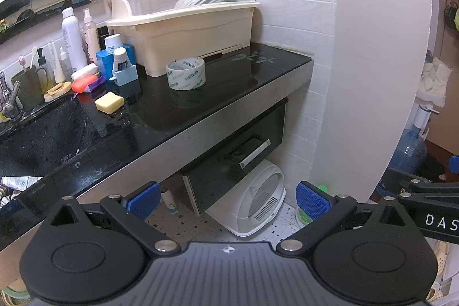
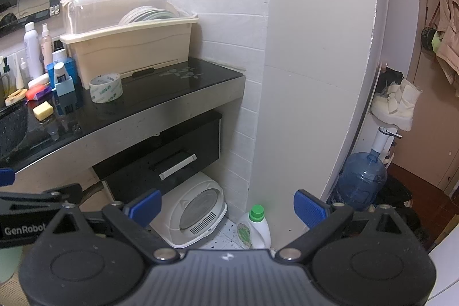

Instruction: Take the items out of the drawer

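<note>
Approach step: drawer (image 2: 160, 159) under counter (image 2: 172, 93) appearing shut. Left gripper (image 1: 226, 198) and right gripper (image 2: 226, 204) both hanging spread, empty, well apart from handle (image 2: 178, 163). Next move likely needing pinch on handle, then pull.

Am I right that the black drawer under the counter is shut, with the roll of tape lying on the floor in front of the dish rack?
Not quite: the tape stands on the counter, not the floor, as the left wrist view shows. The drawer is indeed shut, and the dish rack is behind the tape.
</note>
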A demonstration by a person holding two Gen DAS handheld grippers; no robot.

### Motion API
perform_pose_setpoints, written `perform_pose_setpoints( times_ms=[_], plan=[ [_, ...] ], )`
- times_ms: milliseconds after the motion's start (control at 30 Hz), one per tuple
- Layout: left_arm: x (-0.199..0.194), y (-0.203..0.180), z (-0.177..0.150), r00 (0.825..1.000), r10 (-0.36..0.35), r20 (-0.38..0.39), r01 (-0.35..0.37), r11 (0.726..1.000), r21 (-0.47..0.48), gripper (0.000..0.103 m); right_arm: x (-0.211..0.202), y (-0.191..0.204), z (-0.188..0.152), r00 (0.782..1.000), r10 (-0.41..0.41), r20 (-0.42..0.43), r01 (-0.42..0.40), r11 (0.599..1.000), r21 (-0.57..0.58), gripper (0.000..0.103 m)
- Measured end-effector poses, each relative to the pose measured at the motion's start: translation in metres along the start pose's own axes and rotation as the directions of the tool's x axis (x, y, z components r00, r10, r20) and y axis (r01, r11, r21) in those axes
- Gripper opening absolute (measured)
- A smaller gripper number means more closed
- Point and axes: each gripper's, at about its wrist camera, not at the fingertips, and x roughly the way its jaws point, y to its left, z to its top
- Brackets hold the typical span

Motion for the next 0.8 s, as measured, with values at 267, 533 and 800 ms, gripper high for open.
perform_pose_setpoints(
  times_ms=[267,533,800],
  plan=[
    [0.0001,-0.0001,-0.0003,1.0,-0.002,-0.001,0.002,1.0,0.002,0.102,-0.005,0.0028,-0.0043,1.0,-0.003,0.0,0.003,1.0,0.004,0.099],
    [0.0004,-0.0009,-0.0003,1.0,-0.004,-0.002,0.004,1.0,0.004,0.102,-0.0022,0.0019,-0.0044,1.0,-0.004,-0.003,0.004,1.0,0.007,0.099],
    [0.0019,-0.0005,-0.0002,1.0,-0.005,-0.006,0.005,1.0,0.004,0.102,-0.0058,0.001,-0.0067,1.0,-0.005,-0.007,0.005,1.0,0.009,0.099]
  ],
)
